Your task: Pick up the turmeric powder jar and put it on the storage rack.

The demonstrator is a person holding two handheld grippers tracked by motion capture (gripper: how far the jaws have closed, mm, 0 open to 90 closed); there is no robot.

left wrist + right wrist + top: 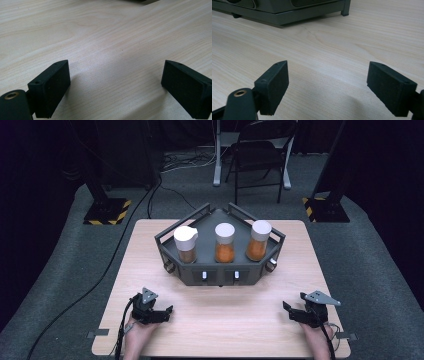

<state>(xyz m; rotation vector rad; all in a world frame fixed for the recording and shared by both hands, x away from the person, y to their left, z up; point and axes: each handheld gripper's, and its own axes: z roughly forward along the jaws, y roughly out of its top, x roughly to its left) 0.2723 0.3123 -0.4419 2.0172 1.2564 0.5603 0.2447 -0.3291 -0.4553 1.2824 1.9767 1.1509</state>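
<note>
Here we rest both hands on the near part of the wooden table [220,320], one at each corner, with the grey rack [220,274] standing ahead of us in the middle of the tabletop. Our left gripper [167,312] lies low over the wood at the near left, pointing inward toward the centre; in the left gripper view its two black pads [52,87] stand wide apart with nothing but bare wood grain between them, so the jaws are released and grasp nothing. Our right gripper [287,309] sits at the near right, likewise pointing inward, and in the right gripper view its pads [273,85] are also spread with only tabletop between them; there the base of the rack crosses the top of the picture, well beyond the tips.

The rack is an angular, dark grey tray with a raised rail, and it carries three jars in a row. The left jar [186,245] has a white lid with a spout and holds brownish powder. The middle jar [225,243] and the right jar [258,241] have plain white caps and hold orange contents. All three stand upright, apart from each other, and well apart from both grippers.
</note>
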